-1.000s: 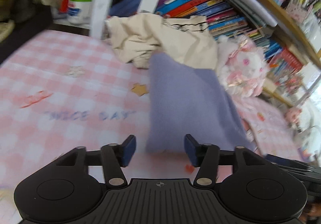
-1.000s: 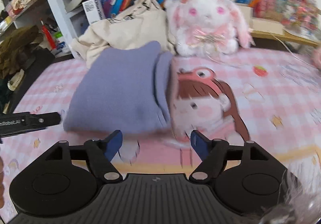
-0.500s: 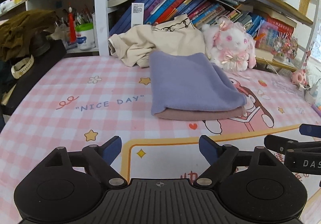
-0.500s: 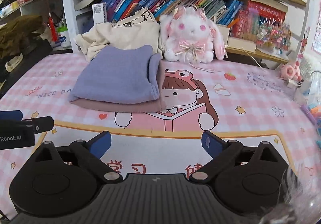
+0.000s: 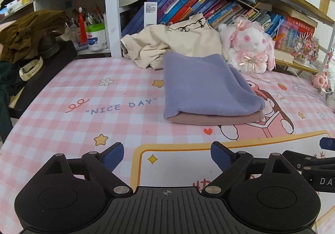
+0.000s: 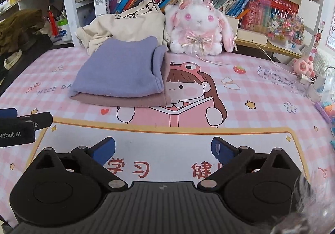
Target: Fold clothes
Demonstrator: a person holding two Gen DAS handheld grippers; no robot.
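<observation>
A folded purple garment [image 5: 205,85] lies on top of a folded dusty-pink garment [image 5: 219,119] on the pink checked mat [image 5: 83,95]. The stack also shows in the right wrist view: purple [image 6: 121,74] over pink [image 6: 129,101]. A crumpled cream garment [image 5: 167,43] [image 6: 123,24] lies behind the stack against the books. My left gripper [image 5: 166,155] is open and empty, well in front of the stack. My right gripper [image 6: 163,150] is open and empty, also in front of it, to the right of the left one.
A white and pink plush rabbit [image 5: 249,45] [image 6: 199,26] sits right of the cream garment. A bookshelf [image 5: 188,7] runs along the back. Dark clothes and a watch [image 5: 29,66] lie at the left. Small items [image 6: 320,87] crowd the mat's right edge.
Both grippers have pulled back from the folded stack toward the mat's front edge and their jaws have opened wider. The purple garment now rests flat on the pink one.
</observation>
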